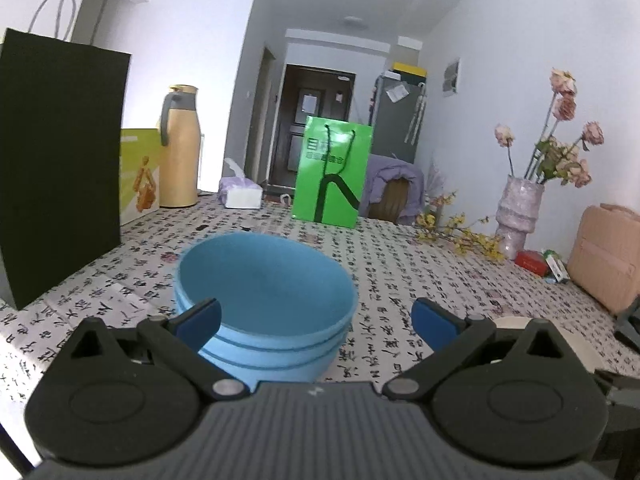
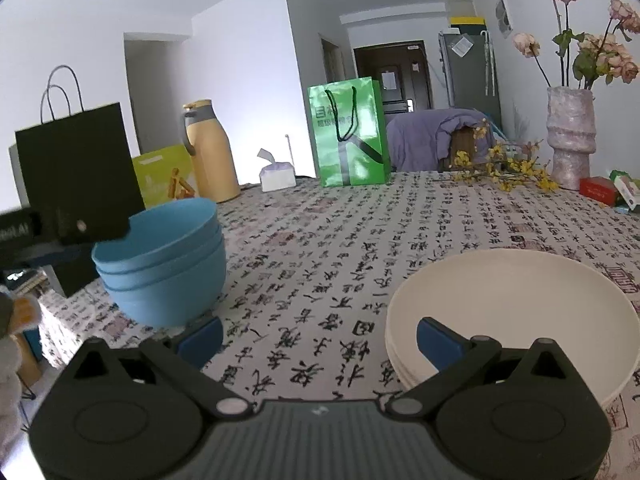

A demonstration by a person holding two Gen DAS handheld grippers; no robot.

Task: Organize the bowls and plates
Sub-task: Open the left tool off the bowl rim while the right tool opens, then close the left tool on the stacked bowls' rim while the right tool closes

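Note:
A stack of three blue bowls (image 1: 264, 308) stands on the calligraphy-print tablecloth (image 1: 380, 248). My left gripper (image 1: 316, 322) is open just behind it, its left fingertip over the near rim. In the right wrist view the blue stack (image 2: 160, 264) is at the left and a stack of cream plates (image 2: 516, 316) at the right. My right gripper (image 2: 320, 338) is open and empty, its right fingertip over the cream stack's near rim. The left gripper's body shows as a dark shape above the blue bowls. A cream rim (image 1: 516, 322) peeks behind my left gripper's right finger.
A black paper bag (image 1: 60, 160) stands at the left, with a yellow-green box (image 1: 138, 176) and a tan thermos (image 1: 180, 148) behind. A tissue pack (image 1: 240, 194) and green bag (image 1: 332, 172) are at the far edge. A vase of flowers (image 1: 516, 216) and pink bag (image 1: 608, 256) stand right.

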